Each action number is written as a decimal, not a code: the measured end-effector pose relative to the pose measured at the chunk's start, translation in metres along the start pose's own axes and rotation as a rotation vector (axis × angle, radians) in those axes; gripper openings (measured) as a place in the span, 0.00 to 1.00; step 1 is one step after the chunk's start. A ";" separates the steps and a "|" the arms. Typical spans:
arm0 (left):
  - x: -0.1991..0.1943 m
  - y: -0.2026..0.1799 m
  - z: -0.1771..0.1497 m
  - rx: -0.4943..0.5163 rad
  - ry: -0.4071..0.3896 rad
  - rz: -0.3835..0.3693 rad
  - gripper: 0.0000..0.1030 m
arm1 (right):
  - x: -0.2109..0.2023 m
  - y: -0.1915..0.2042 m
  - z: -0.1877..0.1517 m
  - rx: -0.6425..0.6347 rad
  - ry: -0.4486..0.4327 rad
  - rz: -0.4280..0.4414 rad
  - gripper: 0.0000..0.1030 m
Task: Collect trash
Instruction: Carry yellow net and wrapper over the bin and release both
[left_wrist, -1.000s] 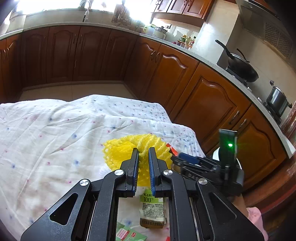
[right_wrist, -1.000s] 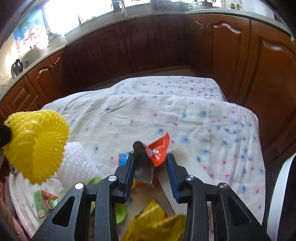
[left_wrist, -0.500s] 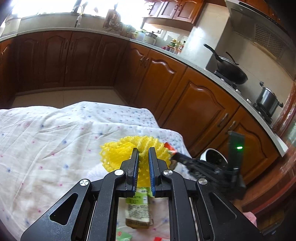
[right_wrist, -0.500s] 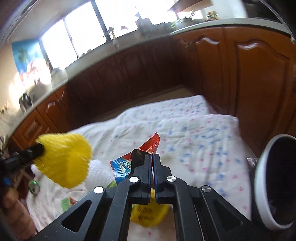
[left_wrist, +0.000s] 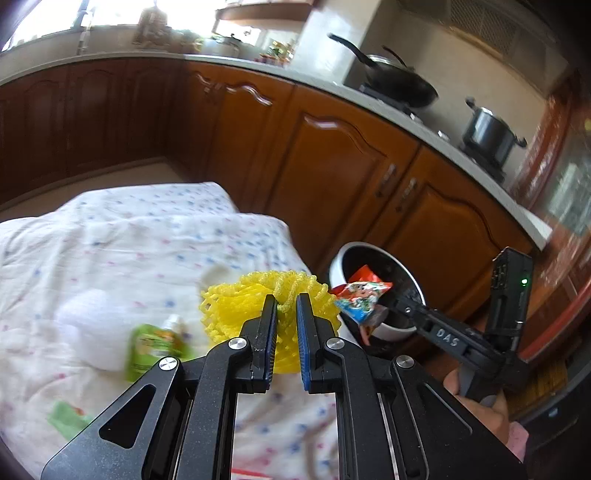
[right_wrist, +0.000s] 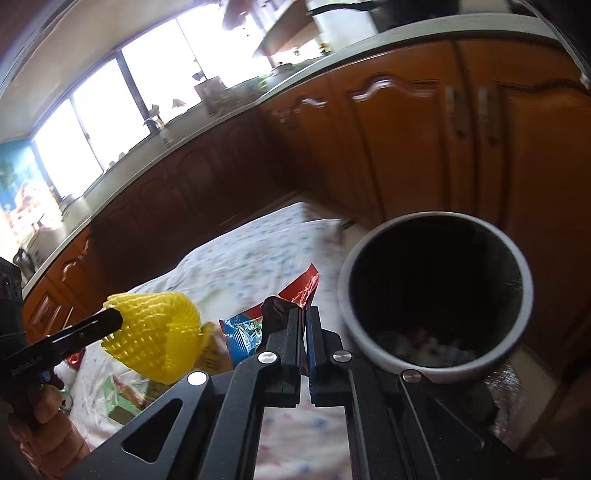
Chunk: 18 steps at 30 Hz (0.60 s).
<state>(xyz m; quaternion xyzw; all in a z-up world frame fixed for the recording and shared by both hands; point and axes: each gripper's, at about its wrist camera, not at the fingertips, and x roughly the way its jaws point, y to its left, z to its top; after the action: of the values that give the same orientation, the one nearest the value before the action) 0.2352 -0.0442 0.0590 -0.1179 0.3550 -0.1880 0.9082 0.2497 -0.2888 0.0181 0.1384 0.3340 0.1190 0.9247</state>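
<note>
My left gripper (left_wrist: 286, 299) is shut on a yellow foam fruit net (left_wrist: 236, 302) and holds it above the table's right edge; the net also shows in the right wrist view (right_wrist: 155, 343). My right gripper (right_wrist: 304, 310) is shut on a red and blue snack wrapper (right_wrist: 243, 332), also seen in the left wrist view (left_wrist: 362, 295), held just left of the round white trash bin (right_wrist: 436, 365) with a dark inside. The bin (left_wrist: 347, 254) stands on the floor beside the table.
The table is covered with a white dotted cloth (left_wrist: 129, 240). On it lie a green pouch (left_wrist: 151, 347), a white foam net (left_wrist: 88, 325) and green wrappers (right_wrist: 122, 398). Brown kitchen cabinets (left_wrist: 332, 166) stand behind, with a wok (left_wrist: 399, 85) and pot (left_wrist: 487, 129).
The right gripper closed on the wrapper, lifted it and carried it right to the bin's rim. The left gripper, still holding the yellow net, swung right towards the bin too.
</note>
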 end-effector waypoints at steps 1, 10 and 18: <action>0.004 -0.005 -0.001 0.006 0.008 -0.006 0.09 | -0.006 -0.006 0.000 0.009 -0.005 -0.010 0.02; 0.044 -0.056 0.000 0.075 0.066 -0.047 0.09 | -0.034 -0.061 -0.001 0.082 -0.044 -0.091 0.03; 0.078 -0.088 0.012 0.106 0.109 -0.055 0.09 | -0.029 -0.090 0.007 0.104 -0.045 -0.135 0.03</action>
<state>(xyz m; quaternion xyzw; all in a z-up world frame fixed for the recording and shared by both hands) 0.2741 -0.1558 0.0512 -0.0688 0.3903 -0.2376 0.8868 0.2441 -0.3831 0.0106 0.1663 0.3272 0.0359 0.9295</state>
